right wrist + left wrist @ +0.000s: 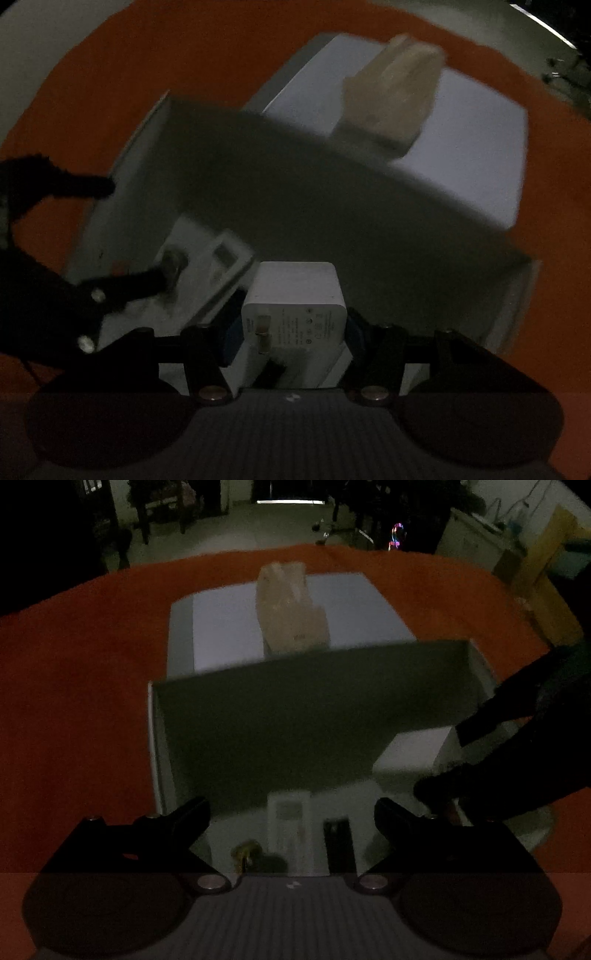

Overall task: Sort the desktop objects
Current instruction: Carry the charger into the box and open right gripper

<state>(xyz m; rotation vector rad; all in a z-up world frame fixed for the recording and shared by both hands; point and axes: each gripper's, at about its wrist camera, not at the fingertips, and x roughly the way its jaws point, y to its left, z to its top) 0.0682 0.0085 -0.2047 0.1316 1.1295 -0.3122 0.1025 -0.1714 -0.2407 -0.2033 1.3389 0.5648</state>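
Edges first: a shallow white box (159, 738) sits on the orange-covered counter (74, 683), its tall far wall (314, 694) standing upright and cutting off the view of what lies behind. Beyond that wall lies a flat white lid or board (221, 635), and a pale tan bag-like item (291, 609) rests on it. Orange cloth lies bare to the left of the box and around its far side, giving open room there; the counter's curved far edge meets a dim floor with dark furniture and a bright strip of light in the distance.

The right hand-held gripper (293, 325) is clamped on a white charger block (295, 295), blue pads pressing its two sides, its metal prongs facing the camera. The block hangs over the near right part of the box.

The left hand-held gripper (291, 812) hovers with its jaws spread wide and nothing between them, above the box's near floor. Below it lie a white remote-like device (290, 823), a slim black item (338, 845) just beside it, and a small brass-coloured piece (245, 851) to the left, all apart from the box walls. Lighting is dim and the frames are blurred, so finer detail is lost.
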